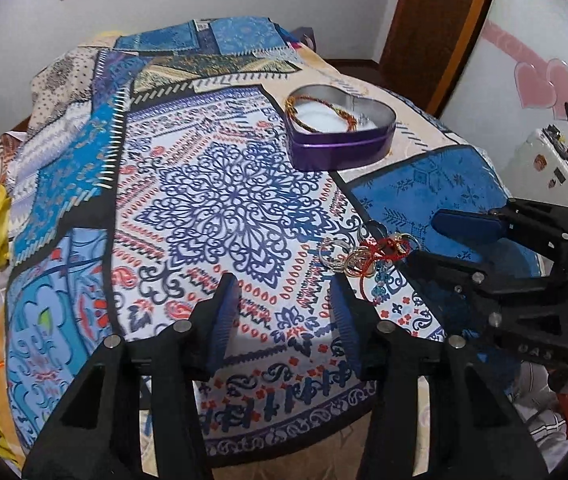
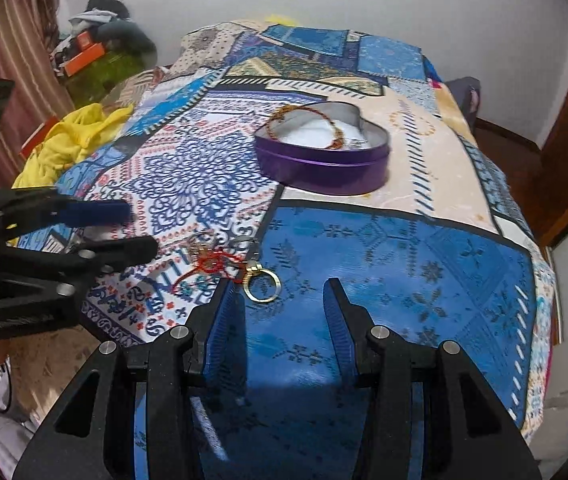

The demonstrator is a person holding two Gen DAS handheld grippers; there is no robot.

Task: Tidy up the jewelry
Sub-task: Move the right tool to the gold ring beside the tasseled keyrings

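Both tools apart, empty; gold ring [image 2: 262, 289] plain only from right wrist.

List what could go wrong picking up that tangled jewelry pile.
1. The red cord runs through the rings, so lifting one piece may drag the rest.
2. The gold ring lies flat on the patterned cloth; the right gripper might pinch fabric.
3. A bracelet drapes over the heart tin's rim and could slip off.

Patterned bedspread [image 1: 220, 200] carries heart tin [image 1: 340, 140], jewelry pile [image 1: 368, 256].
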